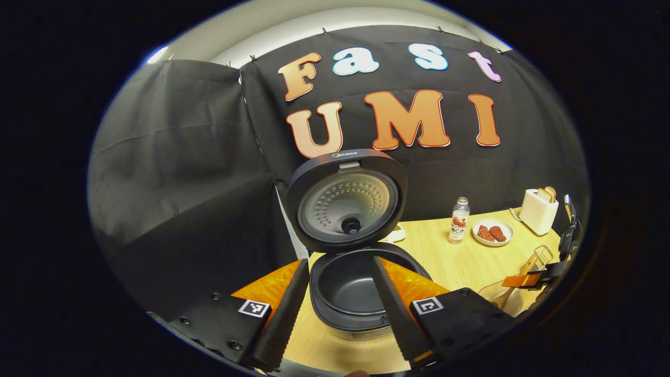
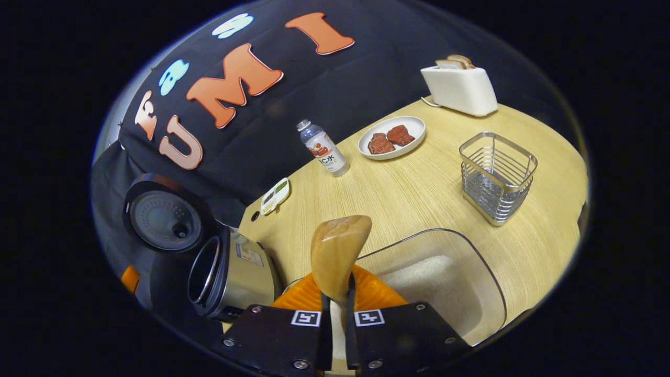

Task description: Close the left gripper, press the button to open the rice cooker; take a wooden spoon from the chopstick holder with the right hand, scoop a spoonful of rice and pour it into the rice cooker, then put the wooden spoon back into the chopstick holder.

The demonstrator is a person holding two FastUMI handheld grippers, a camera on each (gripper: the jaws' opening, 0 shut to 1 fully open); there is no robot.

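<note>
Right gripper (image 2: 335,309) clamped tight on the handle of the wooden spoon (image 2: 337,251), fingers almost together, bowl of the spoon upright and facing forward with nothing visible in it. Directly beyond and below the spoon, a clear container (image 2: 466,262) with white rice (image 2: 424,277) inside, standing on the pale wooden table (image 2: 419,193). Farther right on the table, the wire chopstick holder (image 2: 497,175), well apart from the spoon. To the left in the right gripper view, the rice cooker (image 2: 230,275) with its lid (image 2: 165,214) swung up. Left gripper (image 1: 337,309) spread wide and holding nothing, its two black fingers (image 1: 285,306) framing the cooker's dark inner pot (image 1: 345,288), which looks bare inside; lid (image 1: 348,201) standing upright behind the pot, steam plate facing the camera. At the far right edge of the left gripper view, the right gripper (image 1: 544,275) gripping the spoon (image 1: 526,267) over the container (image 1: 497,293), with the chopstick holder (image 1: 544,254) just behind. Along the back of the table, a bottle (image 2: 322,146), a white plate (image 2: 392,136) with two reddish pieces, and a white toaster (image 2: 460,89) with bread in its slots. Near the cooker, a small white tag-like object (image 2: 275,196) lying flat.
</note>
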